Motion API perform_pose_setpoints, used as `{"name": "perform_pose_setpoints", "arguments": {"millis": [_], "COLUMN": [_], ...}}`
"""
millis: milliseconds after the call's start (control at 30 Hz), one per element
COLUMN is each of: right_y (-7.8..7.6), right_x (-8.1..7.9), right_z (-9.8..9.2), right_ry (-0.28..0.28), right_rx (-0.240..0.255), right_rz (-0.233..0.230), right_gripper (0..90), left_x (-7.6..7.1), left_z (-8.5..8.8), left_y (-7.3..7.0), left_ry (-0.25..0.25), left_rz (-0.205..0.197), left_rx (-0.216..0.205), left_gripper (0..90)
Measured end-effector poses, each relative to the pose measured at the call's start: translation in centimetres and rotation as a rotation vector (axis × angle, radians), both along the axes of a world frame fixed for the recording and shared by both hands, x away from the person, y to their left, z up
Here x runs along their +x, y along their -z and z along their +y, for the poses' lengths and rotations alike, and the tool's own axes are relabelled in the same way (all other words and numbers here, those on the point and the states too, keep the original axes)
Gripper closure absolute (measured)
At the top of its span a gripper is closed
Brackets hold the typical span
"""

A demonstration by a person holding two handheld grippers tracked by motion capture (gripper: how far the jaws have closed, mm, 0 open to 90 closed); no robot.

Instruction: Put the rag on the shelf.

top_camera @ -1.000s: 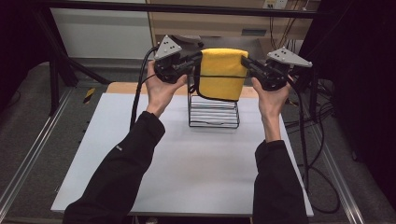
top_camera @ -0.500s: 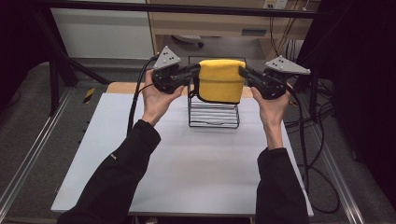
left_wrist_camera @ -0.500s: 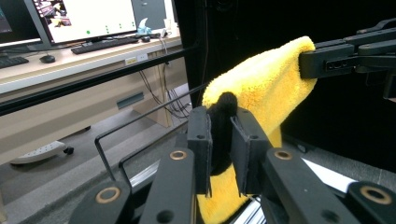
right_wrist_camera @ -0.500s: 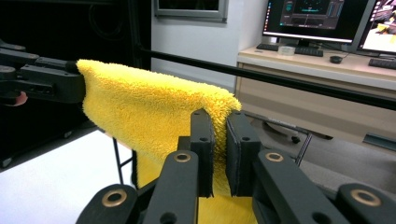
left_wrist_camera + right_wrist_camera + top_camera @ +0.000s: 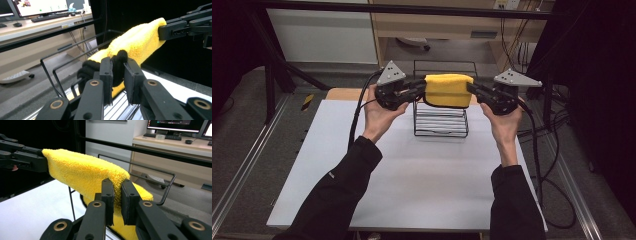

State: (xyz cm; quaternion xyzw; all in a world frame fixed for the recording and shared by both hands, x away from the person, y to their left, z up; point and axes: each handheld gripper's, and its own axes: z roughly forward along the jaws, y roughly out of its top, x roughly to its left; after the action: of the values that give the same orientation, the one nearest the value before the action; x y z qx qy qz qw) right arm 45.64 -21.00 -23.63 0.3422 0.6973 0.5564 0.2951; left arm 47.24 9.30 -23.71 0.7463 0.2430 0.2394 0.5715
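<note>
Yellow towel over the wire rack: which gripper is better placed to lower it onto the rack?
Neither alone. The left gripper and right gripper each pinch one end of the yellow towel, stretched level above the wire rack. Lowering both together looks best; the left if only one leads.

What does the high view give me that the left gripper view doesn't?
High view alone: both forearms, the white table and the whole wire rack under the cloth. Left gripper view alone: its pads pinching a dark edge of the cloth, and a desk with monitors. Both: the yellow cloth stretched between the left tool and right tool.
</note>
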Motion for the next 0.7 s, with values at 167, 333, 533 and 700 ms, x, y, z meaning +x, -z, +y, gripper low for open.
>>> {"name": "perform_pose_setpoints", "arguments": {"millis": [167, 333, 533, 700], "right_y": [0.7, 1.5, 2.0, 2.3], "right_x": [0.0, 0.0, 0.1, 0.0], "right_z": [0.0, -0.1, -0.1, 0.0], "right_ry": [-0.005, -0.006, -0.011, -0.013], "right_rx": [-0.009, -0.011, -0.019, -0.037], "right_rz": [0.012, 0.027, 0.028, 0.027], "right_gripper": [82.2, 82.2, 82.2, 81.7], "left_x": [-0.1, -0.3, -0.6, -0.9], "left_z": [0.0, 0.0, 0.6, 0.8], "left_y": [0.8, 1.3, 0.8, -1.1], "left_ry": [0.005, 0.012, 0.027, 0.015], "left_rz": [0.014, 0.035, 0.09, 0.087], "left_rx": [0.008, 0.013, 0.016, -0.01], "left_gripper": [76.1, 73.3, 66.9, 63.3]}}
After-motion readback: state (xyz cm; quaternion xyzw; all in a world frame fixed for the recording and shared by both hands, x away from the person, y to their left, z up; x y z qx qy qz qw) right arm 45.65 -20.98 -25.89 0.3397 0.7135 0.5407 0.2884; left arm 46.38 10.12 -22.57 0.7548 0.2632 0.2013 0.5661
